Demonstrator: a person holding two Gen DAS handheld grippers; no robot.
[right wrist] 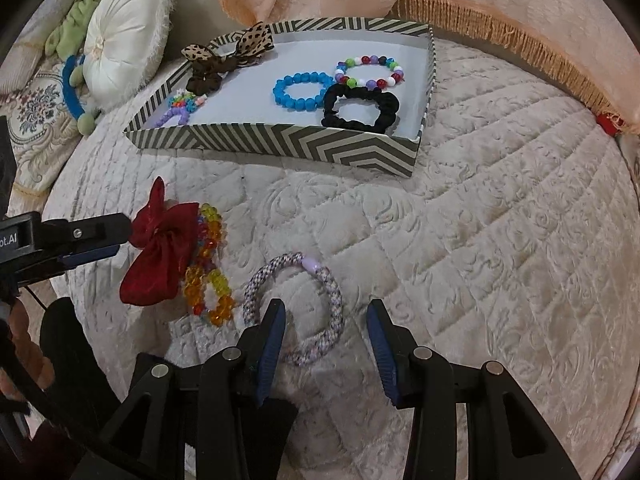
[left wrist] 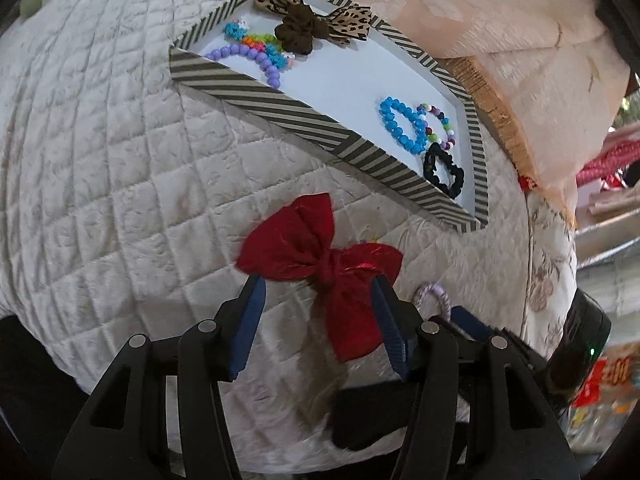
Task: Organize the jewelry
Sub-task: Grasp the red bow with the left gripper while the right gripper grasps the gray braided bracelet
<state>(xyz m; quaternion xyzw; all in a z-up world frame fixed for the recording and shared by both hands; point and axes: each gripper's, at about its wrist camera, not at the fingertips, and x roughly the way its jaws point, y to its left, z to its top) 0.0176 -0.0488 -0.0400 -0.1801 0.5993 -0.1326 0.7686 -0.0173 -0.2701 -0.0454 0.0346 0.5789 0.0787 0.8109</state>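
Pointing down at the quilted bed [right wrist: 480, 260], we hold our left gripper [left wrist: 318, 286] with fingers spread around the red bow [left wrist: 320, 264], not pinching it. Our right gripper [right wrist: 326, 312] stands spread over the woven bracelet [right wrist: 296, 308], one finger inside its ring. Farther off sits the striped tray [right wrist: 280, 144] with beaded bracelets and scrunchies.

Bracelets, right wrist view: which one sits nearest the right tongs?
The pale woven rope bracelet with the lilac bead, lying on the quilt outside the striped box. The right tongs stand open over its rim; the others lie farther off.
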